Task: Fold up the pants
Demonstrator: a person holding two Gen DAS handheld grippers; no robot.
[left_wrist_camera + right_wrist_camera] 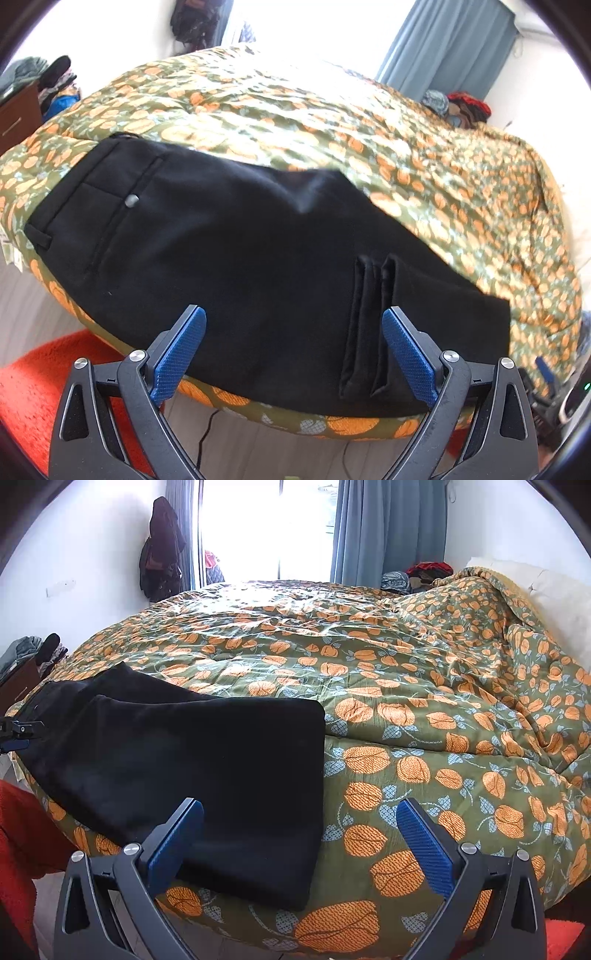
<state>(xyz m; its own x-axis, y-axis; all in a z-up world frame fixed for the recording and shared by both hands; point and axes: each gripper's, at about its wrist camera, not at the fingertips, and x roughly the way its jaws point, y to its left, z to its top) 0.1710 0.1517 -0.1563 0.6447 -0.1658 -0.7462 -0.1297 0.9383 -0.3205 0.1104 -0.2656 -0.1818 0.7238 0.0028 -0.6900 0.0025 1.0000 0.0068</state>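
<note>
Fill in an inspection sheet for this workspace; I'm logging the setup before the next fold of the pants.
Surface: bed under a green floral comforter, rumpled toward the pillow side.
Job's things: black pants lying flat at the bed's near edge, already folded over, hems on top, back-pocket button visible.
Clutter: clothes piled at the far bedside; more on a wooden cabinet.
Grippers: left tool open, empty, above the pants; right tool open, empty, near the folded edge.
Cables: dark cord on the floor under the bed edge.
Surroundings: blue curtains, bright window, hanging dark garments, orange rug.
</note>
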